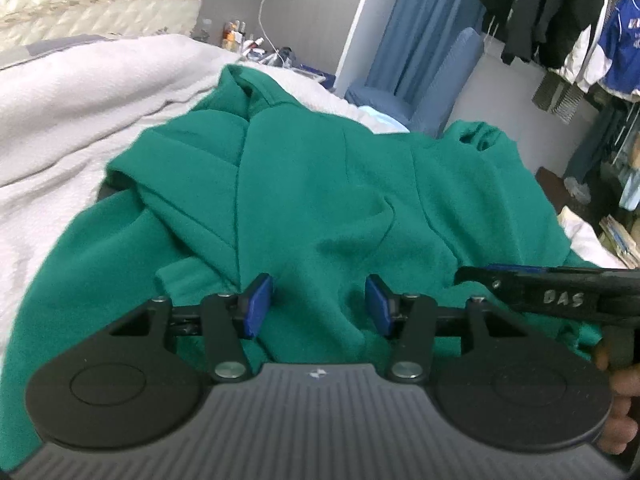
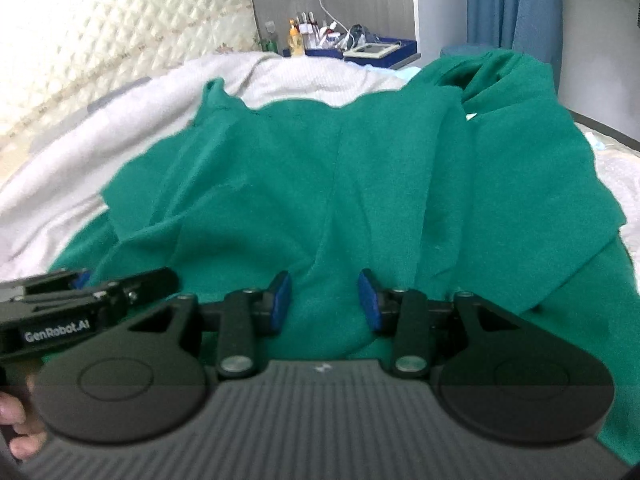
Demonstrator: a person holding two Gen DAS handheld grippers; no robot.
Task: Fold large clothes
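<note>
Two hand-held grippers hover side by side over a rumpled green garment (image 1: 320,184) on a bed (image 1: 80,92): left hand-held gripper (image 1: 318,306) half open, right hand-held gripper (image 2: 324,304) narrower (both gripping nothing).

Handwritten pale letters "DAS" on the black body of the right gripper (image 1: 472,274), seen side-on from the left wrist view, just above the green garment (image 1: 320,184).

Printed white "GenRobot.AI" on the black side of the left gripper (image 2: 80,278), seen from the right wrist view, lying against the same garment's near edge.

White lettering on a blue jersey (image 1: 622,40) hanging well beyond the garment: too blurred and cut off to read.
</note>
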